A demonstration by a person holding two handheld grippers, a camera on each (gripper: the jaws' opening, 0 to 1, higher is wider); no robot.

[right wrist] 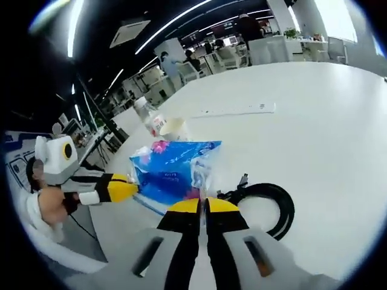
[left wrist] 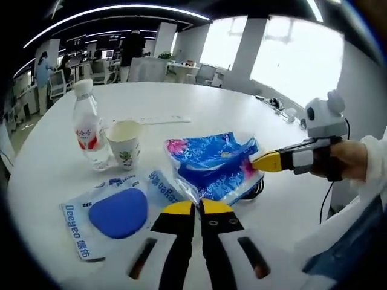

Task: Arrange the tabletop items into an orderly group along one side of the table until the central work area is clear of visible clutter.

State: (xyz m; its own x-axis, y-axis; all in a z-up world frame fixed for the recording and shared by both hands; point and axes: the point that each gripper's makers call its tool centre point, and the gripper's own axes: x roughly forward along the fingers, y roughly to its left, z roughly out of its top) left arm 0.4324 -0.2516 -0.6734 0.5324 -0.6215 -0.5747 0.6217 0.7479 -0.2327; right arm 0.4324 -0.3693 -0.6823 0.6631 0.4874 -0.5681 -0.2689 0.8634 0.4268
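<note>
A coiled black cable (right wrist: 266, 208) is largely hidden beneath a crinkled blue-and-pink plastic bag (left wrist: 211, 166) in the left gripper view, while in the right gripper view its loop is seen just right of that bag on the round white table (right wrist: 326, 121). The bag's contents cannot be made out. At the left, a clear plastic water bottle with a red label (left wrist: 87, 130) is stood beside a white paper cup (left wrist: 125, 143); the cup's inside is not shown. Nearer lies a flat clear packet holding a blue oval pad (left wrist: 112, 214). The left gripper (left wrist: 198, 208) is held with jaws together at the bag's near edge. The right gripper (right wrist: 202, 206) is likewise pressed together against the bag.
</note>
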